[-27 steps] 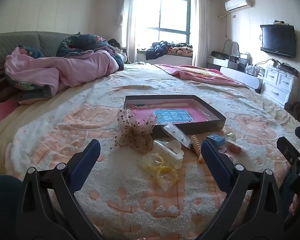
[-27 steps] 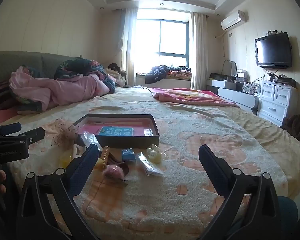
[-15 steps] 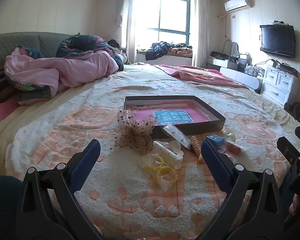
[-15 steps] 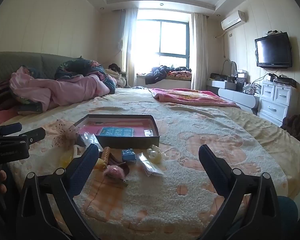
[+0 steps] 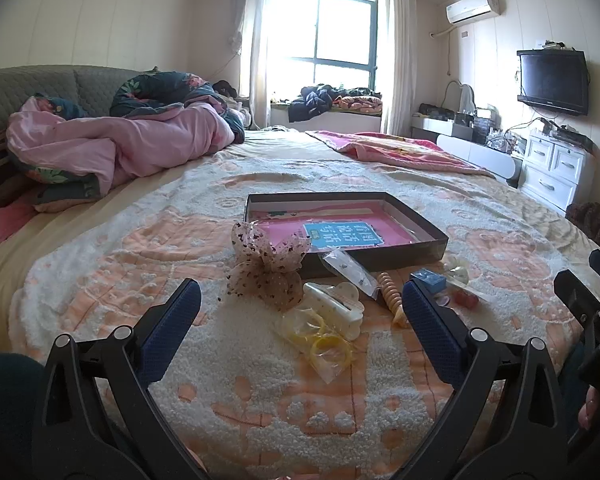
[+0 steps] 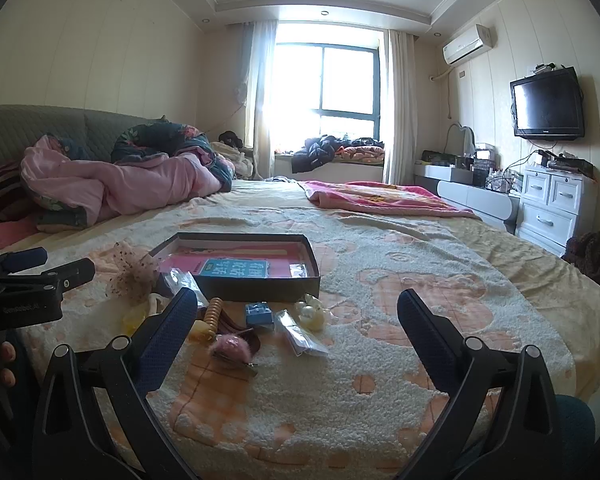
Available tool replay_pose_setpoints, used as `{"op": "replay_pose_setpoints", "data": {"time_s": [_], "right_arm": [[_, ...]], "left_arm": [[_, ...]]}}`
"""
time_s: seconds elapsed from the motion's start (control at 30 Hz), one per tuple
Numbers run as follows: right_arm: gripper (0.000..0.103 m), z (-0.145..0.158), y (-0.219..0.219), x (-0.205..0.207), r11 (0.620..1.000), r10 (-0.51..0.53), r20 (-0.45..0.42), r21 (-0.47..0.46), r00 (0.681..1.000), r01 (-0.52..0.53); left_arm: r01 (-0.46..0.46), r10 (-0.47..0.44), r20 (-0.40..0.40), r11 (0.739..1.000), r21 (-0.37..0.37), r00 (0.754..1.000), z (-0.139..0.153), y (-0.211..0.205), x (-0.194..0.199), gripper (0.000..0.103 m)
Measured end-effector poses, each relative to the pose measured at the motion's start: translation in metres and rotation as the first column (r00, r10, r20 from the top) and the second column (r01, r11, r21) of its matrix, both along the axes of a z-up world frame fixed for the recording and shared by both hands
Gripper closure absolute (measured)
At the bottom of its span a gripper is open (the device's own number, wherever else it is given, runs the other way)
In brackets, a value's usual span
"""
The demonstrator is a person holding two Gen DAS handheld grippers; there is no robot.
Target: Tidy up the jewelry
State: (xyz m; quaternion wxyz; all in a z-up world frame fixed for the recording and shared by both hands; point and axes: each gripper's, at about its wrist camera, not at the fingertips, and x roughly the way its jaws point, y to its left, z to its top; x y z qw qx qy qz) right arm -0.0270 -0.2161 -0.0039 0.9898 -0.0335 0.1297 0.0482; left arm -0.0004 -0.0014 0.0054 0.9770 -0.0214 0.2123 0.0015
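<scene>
A dark shallow box [image 5: 388,258] with a pink lining and a blue card lies on the bed; it also shows in the right wrist view [image 6: 260,286]. In front of it lie a dotted mesh bow [image 5: 266,268], a white claw clip [image 5: 336,306], yellow rings in a clear bag [image 5: 320,342], a beige spiral tie [image 5: 392,300], a small blue box [image 6: 259,314], a pearl piece [image 6: 312,312], a pink fluffy clip [image 6: 232,348] and a clear packet [image 6: 300,334]. My left gripper [image 5: 300,320] is open and empty above the rings. My right gripper [image 6: 298,336] is open and empty above the packet.
The bed's patterned blanket [image 6: 380,360] carries a pink quilt heap [image 5: 112,148] at the far left and a pink blanket [image 5: 400,152] at the far right. White drawers [image 6: 552,208] and a wall TV [image 6: 548,104] stand to the right. The bed edge is at the right.
</scene>
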Motion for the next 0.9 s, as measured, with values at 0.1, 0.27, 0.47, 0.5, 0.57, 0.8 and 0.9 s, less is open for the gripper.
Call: {"op": "replay_pose_setpoints", "data": {"time_s": [0.1, 0.27, 0.47, 0.5, 0.57, 0.8, 0.9], "right_arm": [[0.006, 0.0008, 0.0003, 0.0, 1.0, -0.001, 0.002, 0.001, 1.0, 0.001], [0.006, 0.0026, 0.0012, -0.0003, 1.0, 0.0, 0.006, 0.002, 1.0, 0.0], [0.006, 0.0036, 0.0023, -0.0004, 1.0, 0.003, 0.008, 0.0, 1.0, -0.003], [0.006, 0.0038, 0.0027, -0.0003, 1.0, 0.003, 0.009, 0.0, 1.0, -0.003], [0.006, 0.0035, 0.0023, -0.0004, 1.0, 0.004, 0.01, 0.002, 1.0, -0.004], [0.006, 0.0035, 0.0016, -0.0005, 1.0, 0.007, 0.01, 0.004, 1.0, -0.007], [0.006, 0.0035, 0.0029, -0.0002, 1.0, 0.006, 0.009, 0.001, 1.0, -0.006]], "left_arm": [[0.001, -0.001, 0.002, 1.0, -0.001, 1.0, -0.0008, 0.0002, -0.0001, 0.011], [0.0, 0.0, 0.004, 1.0, -0.001, 1.0, 0.0004, 0.0006, 0.0004, 0.011], [0.0, 0.0, 0.004, 1.0, -0.001, 1.0, 0.0003, 0.0006, 0.0002, 0.011], [0.0, 0.0, 0.004, 1.0, -0.001, 1.0, 0.0, 0.0004, 0.0, 0.011], [0.002, -0.002, 0.004, 1.0, -0.002, 1.0, 0.0003, 0.0004, 0.0001, 0.011], [0.0, 0.0, 0.005, 1.0, -0.001, 1.0, 0.0001, 0.0001, -0.0006, 0.011], [0.004, -0.004, 0.005, 1.0, -0.001, 1.0, 0.0, 0.0003, -0.0002, 0.011]]}}
